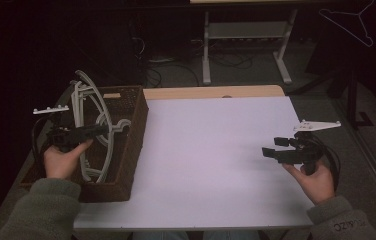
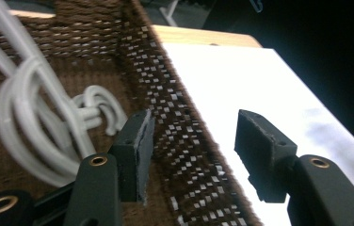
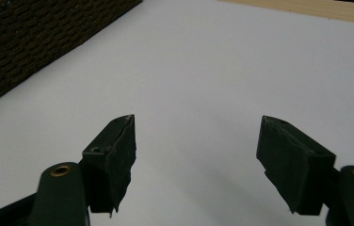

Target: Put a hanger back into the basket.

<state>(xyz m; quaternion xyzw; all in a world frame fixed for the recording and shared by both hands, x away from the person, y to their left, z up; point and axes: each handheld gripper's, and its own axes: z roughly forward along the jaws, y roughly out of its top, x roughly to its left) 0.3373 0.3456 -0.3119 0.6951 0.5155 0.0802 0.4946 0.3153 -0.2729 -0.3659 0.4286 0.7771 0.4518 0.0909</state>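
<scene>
A: The left gripper [image 1: 98, 131] is released over the basket [image 1: 138, 131] at the table's left, its jaws astride the wall — nothing held. The hangers [image 1: 88, 120] lie tangled inside.

B: Right gripper [image 1: 272, 151] gapes too, empty. Grab one hanger — the hooks could snag and drag the rest out.

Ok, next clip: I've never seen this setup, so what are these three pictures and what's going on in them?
A person sits at a white table, holding a two-jaw tool in each hand. The high view looks down from above; the other two pictures come from cameras riding on each tool. The left hand-held gripper is open over the brown basket, its jaws straddling the basket's wall. White hangers lie in the basket. The right hand-held gripper is open above bare table. Neither holds anything.
</scene>
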